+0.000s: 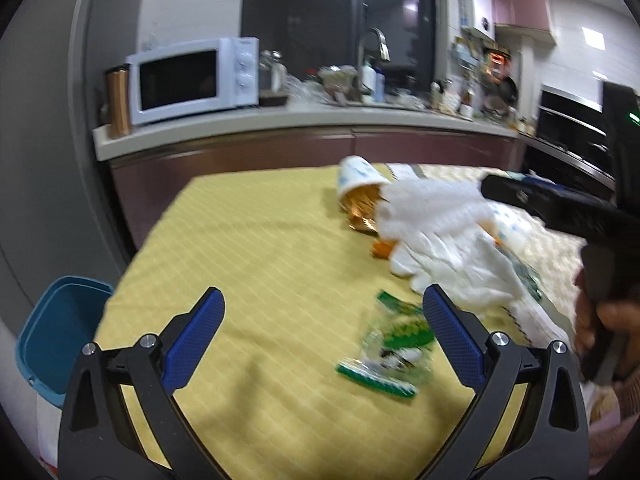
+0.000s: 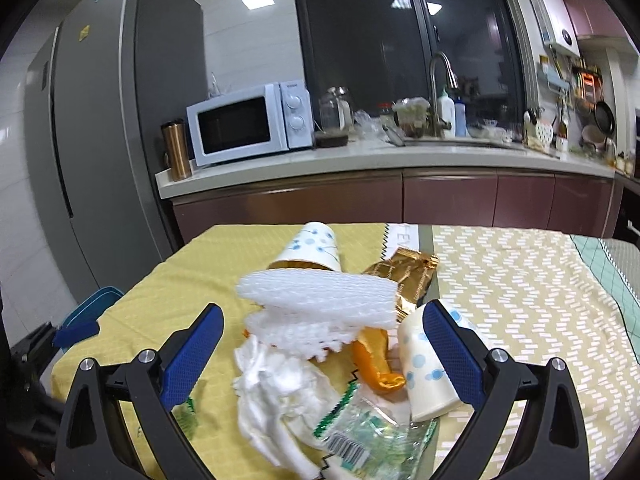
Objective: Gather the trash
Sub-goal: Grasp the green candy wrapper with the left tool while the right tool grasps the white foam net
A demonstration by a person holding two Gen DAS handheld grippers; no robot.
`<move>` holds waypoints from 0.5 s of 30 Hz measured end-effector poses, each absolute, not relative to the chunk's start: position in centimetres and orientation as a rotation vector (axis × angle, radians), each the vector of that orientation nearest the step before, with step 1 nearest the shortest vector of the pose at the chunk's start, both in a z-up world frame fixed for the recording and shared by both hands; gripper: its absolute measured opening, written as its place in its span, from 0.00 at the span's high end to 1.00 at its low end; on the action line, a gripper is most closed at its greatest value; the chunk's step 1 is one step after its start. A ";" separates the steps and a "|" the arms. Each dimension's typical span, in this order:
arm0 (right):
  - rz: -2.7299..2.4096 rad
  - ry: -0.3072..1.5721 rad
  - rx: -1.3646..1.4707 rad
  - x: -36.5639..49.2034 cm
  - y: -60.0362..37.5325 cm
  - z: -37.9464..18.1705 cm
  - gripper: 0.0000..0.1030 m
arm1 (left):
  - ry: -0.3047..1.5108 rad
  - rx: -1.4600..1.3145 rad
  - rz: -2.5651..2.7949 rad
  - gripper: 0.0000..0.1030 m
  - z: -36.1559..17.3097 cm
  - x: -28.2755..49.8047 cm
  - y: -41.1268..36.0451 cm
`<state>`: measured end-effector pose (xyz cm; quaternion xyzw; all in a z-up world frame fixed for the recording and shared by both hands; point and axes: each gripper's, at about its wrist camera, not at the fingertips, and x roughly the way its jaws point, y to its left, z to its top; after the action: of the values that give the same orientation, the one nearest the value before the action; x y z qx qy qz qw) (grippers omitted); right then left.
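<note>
Right gripper (image 2: 323, 334), jaws wide & empty, is centred on foam sheet (image 2: 316, 300) lying crosswise; left gripper (image 1: 323, 328), likewise agape, is offset.

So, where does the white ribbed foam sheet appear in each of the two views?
Left wrist view: the white ribbed foam sheet lies right of centre on the yellow tablecloth, beside the tipped paper cup.
Right wrist view: it sits at centre, just in front of that cup.
Shared landmark: the white microwave on the counter.
</note>
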<state>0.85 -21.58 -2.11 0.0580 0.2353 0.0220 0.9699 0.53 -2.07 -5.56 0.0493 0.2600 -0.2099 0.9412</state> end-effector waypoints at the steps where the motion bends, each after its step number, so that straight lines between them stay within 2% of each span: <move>1: 0.043 0.485 0.126 1.2 -21.9 -2.2 0.06 | 0.539 0.100 -0.455 0.05 -5.7 0.5 -2.3; 7: 0.058 0.526 0.157 3.2 -23.0 -2.4 0.06 | 0.594 0.101 -0.552 0.09 -6.3 0.5 -3.8; 13: 0.090 0.574 0.184 4.5 -23.5 -3.0 0.10 | 0.675 0.097 -0.596 0.27 -7.6 1.4 -4.7; 15: 0.104 0.584 0.192 4.8 -23.5 -3.2 0.18 | 0.703 0.082 -0.617 0.37 -8.0 1.8 -4.9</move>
<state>4.79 -23.50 -3.16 0.0945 0.2872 0.0512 0.9518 1.84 -4.87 -7.98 0.0397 0.3387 -0.2972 0.8918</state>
